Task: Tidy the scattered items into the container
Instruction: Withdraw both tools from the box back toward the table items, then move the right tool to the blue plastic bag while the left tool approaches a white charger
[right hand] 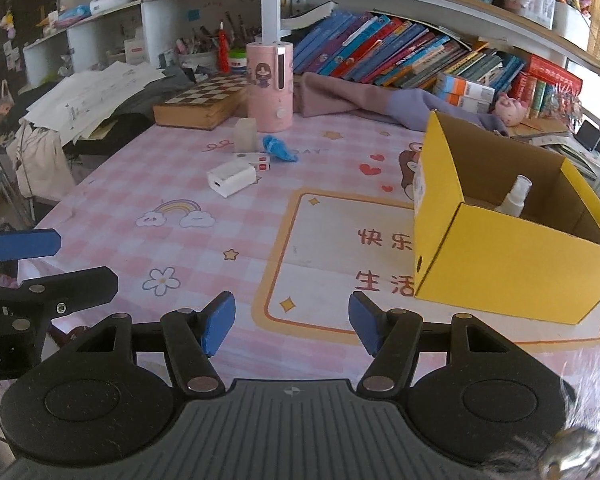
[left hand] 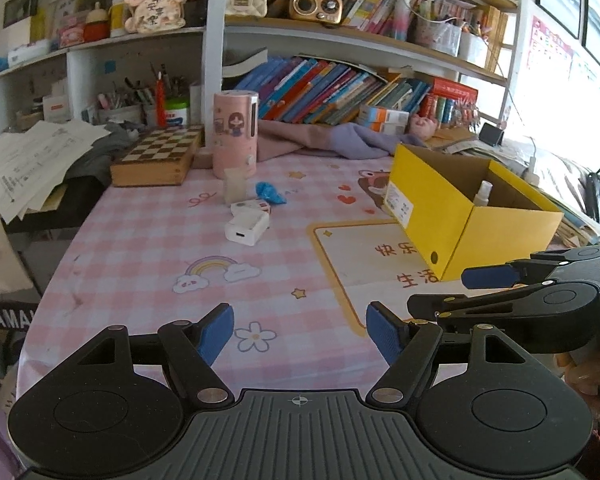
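Note:
A yellow cardboard box [left hand: 452, 216] [right hand: 512, 264] stands open on the right of the pink checked tablecloth, with a small white spray bottle [left hand: 483, 193] [right hand: 515, 197] inside it. Farther back lie a white charger [left hand: 247, 229] [right hand: 231, 179], a small white-and-red item [left hand: 251, 207] [right hand: 255, 159], a crumpled blue thing [left hand: 271, 193] [right hand: 278, 148] and a translucent little box [left hand: 235, 186] [right hand: 245, 135]. My left gripper [left hand: 300, 334] hovers open over the near table with nothing between its blue pads. My right gripper [right hand: 292, 326] is open and empty too, just left of the box.
A pink cylinder [left hand: 236, 134] [right hand: 270, 86], a wooden chessboard case [left hand: 158, 156] [right hand: 204, 104] and a purple cloth [left hand: 340, 140] line the back of the table. Bookshelves rise behind. Papers [left hand: 32, 164] pile at the far left.

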`<move>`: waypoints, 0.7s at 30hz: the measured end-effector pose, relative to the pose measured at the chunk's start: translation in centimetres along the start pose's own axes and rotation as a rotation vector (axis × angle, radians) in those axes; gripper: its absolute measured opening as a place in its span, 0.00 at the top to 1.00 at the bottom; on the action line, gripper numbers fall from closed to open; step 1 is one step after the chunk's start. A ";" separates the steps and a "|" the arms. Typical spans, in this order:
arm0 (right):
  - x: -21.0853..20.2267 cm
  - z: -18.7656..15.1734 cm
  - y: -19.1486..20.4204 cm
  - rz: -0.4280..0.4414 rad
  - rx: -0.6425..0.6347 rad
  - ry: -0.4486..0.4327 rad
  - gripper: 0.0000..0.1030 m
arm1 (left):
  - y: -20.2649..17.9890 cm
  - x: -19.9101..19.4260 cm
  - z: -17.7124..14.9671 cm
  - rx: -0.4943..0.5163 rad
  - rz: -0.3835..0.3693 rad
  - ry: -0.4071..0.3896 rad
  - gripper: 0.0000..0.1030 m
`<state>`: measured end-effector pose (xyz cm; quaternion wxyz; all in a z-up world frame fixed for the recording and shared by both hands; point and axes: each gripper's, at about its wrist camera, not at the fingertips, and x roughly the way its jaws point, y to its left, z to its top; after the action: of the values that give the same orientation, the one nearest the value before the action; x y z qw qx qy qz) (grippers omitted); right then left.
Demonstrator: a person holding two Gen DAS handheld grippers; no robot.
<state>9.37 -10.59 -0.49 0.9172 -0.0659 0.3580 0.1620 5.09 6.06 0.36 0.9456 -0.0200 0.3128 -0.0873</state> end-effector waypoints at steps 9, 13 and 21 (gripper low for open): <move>1.8 1.5 -0.9 0.015 -0.002 0.003 0.39 | 0.4 1.7 1.1 -0.001 0.026 0.005 0.27; 3.0 2.7 -1.1 0.030 -0.009 -0.001 0.39 | 1.0 2.8 1.8 -0.016 0.045 0.015 0.27; 5.8 5.3 -1.5 0.056 -0.027 0.001 0.39 | 2.0 5.1 3.4 -0.026 0.072 0.014 0.27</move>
<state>17.27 -9.31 -0.51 0.9112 -0.0682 0.3579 0.1922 11.44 7.02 -0.06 0.9456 -0.0202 0.3211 -0.0494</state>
